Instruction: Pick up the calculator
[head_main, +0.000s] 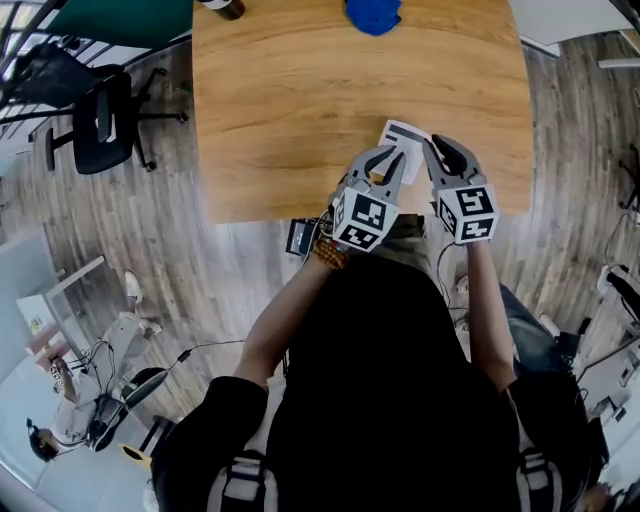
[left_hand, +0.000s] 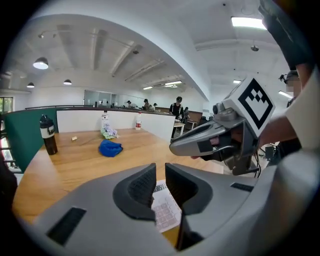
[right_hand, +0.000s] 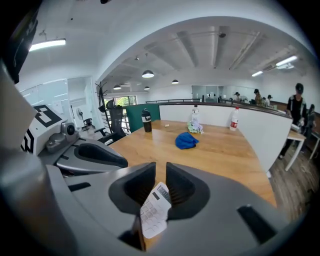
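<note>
Poised at the near end of the calculator (head_main: 401, 135) with left gripper (head_main: 388, 158) and right gripper (head_main: 440, 152) side by side, jaws narrowly parted, gripping nothing.

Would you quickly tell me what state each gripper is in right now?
Left gripper: tongs slightly apart, empty, near the white flat calculator.
Right gripper: tongs slightly apart, empty.
</note>
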